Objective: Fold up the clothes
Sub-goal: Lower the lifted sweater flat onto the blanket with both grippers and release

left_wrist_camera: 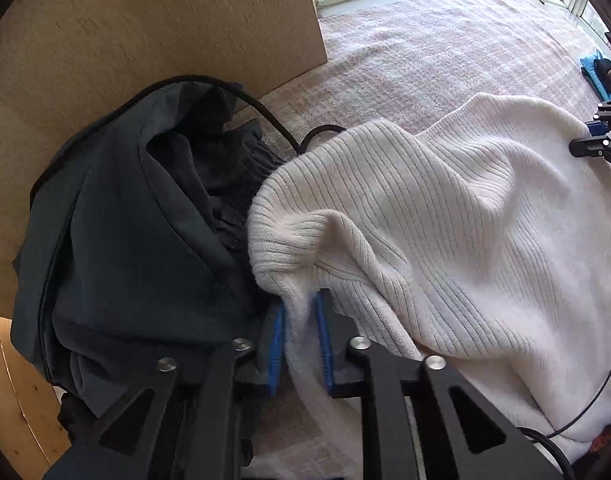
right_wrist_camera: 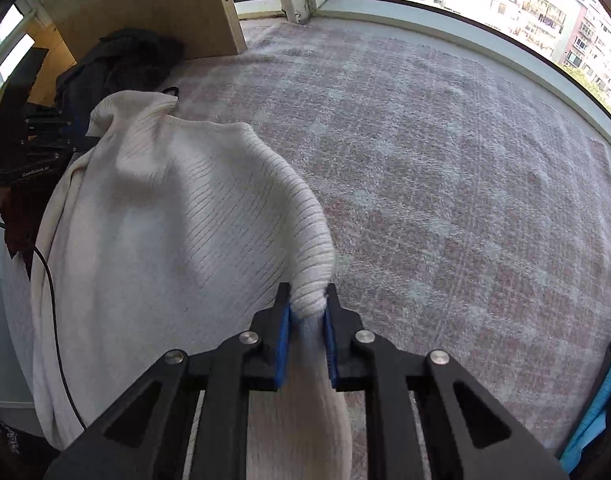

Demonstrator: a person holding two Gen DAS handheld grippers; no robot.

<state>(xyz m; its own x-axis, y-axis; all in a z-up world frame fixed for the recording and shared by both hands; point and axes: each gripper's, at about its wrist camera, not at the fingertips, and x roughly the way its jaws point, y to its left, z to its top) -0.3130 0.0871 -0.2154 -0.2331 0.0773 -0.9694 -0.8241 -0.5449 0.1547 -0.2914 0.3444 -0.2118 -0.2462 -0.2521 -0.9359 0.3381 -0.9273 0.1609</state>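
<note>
Left gripper [left_wrist_camera: 301, 320] fingers clamped on white ribbed sweater [left_wrist_camera: 445, 216] edge, right gripper [right_wrist_camera: 307, 312] fingers pinching its opposite edge, garment stretched between them above carpet [right_wrist_camera: 445, 160], dark clothes [left_wrist_camera: 125, 240] beside.

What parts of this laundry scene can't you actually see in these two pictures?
- White sweater: its lower part runs off the bottom edge in both views.
- Dark clothes pile: inner folds in shadow, left wrist view.
- Left gripper and right gripper: the knit covers the pads' grip.
</note>
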